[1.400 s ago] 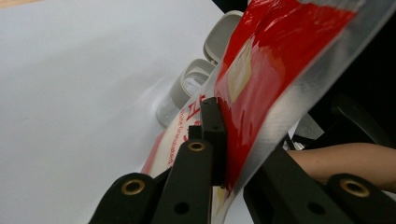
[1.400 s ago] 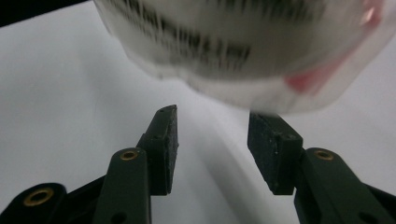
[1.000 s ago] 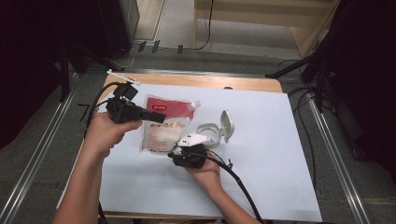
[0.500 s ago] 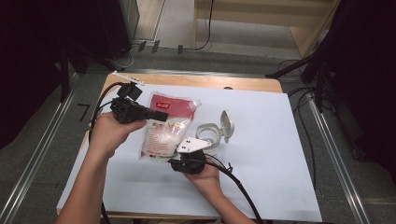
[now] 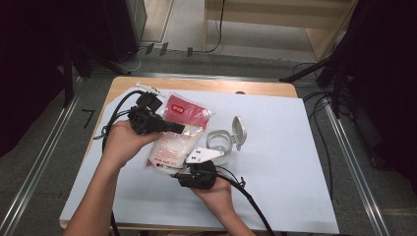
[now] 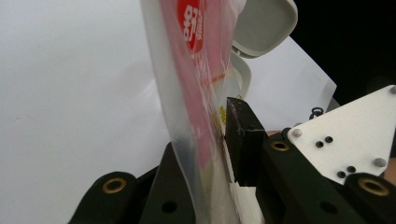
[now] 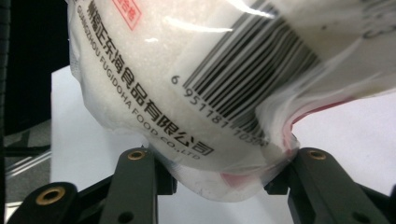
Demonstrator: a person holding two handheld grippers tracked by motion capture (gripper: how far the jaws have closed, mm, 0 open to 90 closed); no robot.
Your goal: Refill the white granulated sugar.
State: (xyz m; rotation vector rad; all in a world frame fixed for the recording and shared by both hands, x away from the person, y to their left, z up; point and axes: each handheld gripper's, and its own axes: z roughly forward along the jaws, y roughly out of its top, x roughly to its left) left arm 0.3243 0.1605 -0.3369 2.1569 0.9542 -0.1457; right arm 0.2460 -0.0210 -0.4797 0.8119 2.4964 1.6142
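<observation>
A clear bag [image 5: 172, 145] of white grains with a red printed top is held above the table between both grippers. My left gripper [image 5: 189, 129] comes in from the left and is shut on the bag's upper edge. In the left gripper view the film of the bag [image 6: 191, 60] stands pinched in my left gripper [image 6: 205, 135], whose jaws have just been opening a little. My right gripper [image 5: 178, 169] clasps the bag's bottom end. The right gripper view shows the bulging bag [image 7: 187, 84] squeezed in my right gripper [image 7: 226, 161], whose jaws have just been opening slightly.
A pale round container [image 5: 219, 143] with its hinged lid [image 5: 239, 129] flipped open stands just right of the bag, and the lid [image 6: 264, 23] rises behind the bag in the left gripper view. A white sheet [image 5: 285, 162] covers the wooden table [image 5: 206, 86]. Cables trail from both grippers.
My left gripper has shifted right with the bag's top edge. My right gripper has risen a little with the bag's bottom end. The bag now stands more bunched between them.
</observation>
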